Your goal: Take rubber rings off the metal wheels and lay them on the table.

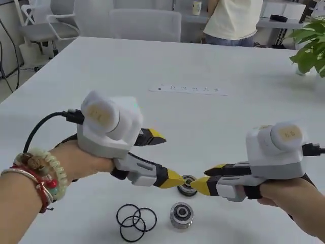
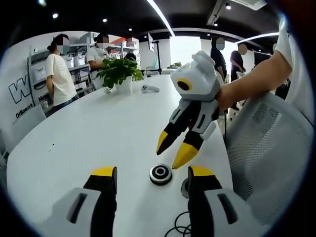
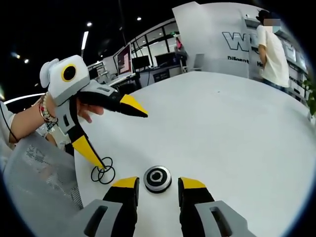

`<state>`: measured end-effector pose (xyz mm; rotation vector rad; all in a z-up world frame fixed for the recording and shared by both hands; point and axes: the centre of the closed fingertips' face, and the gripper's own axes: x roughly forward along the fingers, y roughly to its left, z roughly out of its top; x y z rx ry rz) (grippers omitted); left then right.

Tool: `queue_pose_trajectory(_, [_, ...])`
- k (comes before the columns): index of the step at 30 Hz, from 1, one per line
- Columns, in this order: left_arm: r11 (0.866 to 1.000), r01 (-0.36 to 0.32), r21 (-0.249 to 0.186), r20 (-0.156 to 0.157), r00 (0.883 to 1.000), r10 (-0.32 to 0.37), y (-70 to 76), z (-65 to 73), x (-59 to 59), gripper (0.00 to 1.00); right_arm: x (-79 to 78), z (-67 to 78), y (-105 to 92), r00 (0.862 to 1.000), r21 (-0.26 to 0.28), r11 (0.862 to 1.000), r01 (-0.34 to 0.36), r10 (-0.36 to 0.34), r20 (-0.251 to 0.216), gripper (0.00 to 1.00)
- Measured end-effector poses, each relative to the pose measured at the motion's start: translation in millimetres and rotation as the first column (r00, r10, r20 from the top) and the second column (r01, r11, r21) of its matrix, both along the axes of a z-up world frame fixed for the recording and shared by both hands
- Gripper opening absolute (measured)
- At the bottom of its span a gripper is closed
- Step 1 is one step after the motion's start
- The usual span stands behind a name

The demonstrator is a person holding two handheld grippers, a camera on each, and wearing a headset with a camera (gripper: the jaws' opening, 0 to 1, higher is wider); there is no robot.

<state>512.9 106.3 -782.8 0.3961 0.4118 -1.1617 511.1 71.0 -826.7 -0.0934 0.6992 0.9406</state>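
Note:
A small metal wheel [image 1: 187, 185] with a dark rim lies on the white table [image 1: 167, 66] between the two grippers. My left gripper [image 1: 170, 157] is open wide, its lower jaw tip right beside this wheel. My right gripper [image 1: 199, 178] is open, with its tips at the wheel's other side. In the right gripper view the wheel [image 3: 157, 178] sits just ahead of the gap of my right gripper [image 3: 159, 183]. In the left gripper view the wheel [image 2: 161, 174] lies ahead of my left gripper [image 2: 152, 173]. A second, bare silver wheel [image 1: 181, 213] and three loose black rubber rings [image 1: 136, 219] lie nearer me.
A flat power strip [image 1: 190, 90] is set into the table's middle. A potted plant [image 1: 310, 48] stands at the far right edge. Chairs [image 1: 144, 23] and a standing person [image 1: 231, 20] are beyond the far side.

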Motion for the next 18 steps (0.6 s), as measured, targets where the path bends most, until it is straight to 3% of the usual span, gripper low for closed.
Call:
queue_pose_trajectory(2, [1.000,0.004,0.000,0.000,1.000,-0.004,-2.3,-2.7,0.0,0.54,-0.9,-1.3,0.4,1.000,-0.003,1.000,-0.006,0.006,-0.001,0.29])
queue_pose_trajectory(6, [0.999,-0.020,-0.045,-0.021,1.000,0.019,-5.7,-5.3,3.5,0.50,-3.5,-6.2,0.7,1.000,-0.028,0.999,-0.026,0.026,-0.002,0.28])
queue_pose_trajectory(10, [0.999,-0.033,-0.038,-0.027,0.999,0.032,-4.9,-13.7,5.7,0.41,-6.4,-8.9,1.6,0.999,-0.040,0.998,-0.045,0.045,-0.005,0.28])
queue_pose_trajectory(18, [0.999,-0.024,-0.030,-0.045,0.999,0.023,-7.7,-24.3,2.6,0.31,-7.8,-11.4,1.6,0.998,-0.048,0.997,-0.056,0.056,-0.006,0.28])
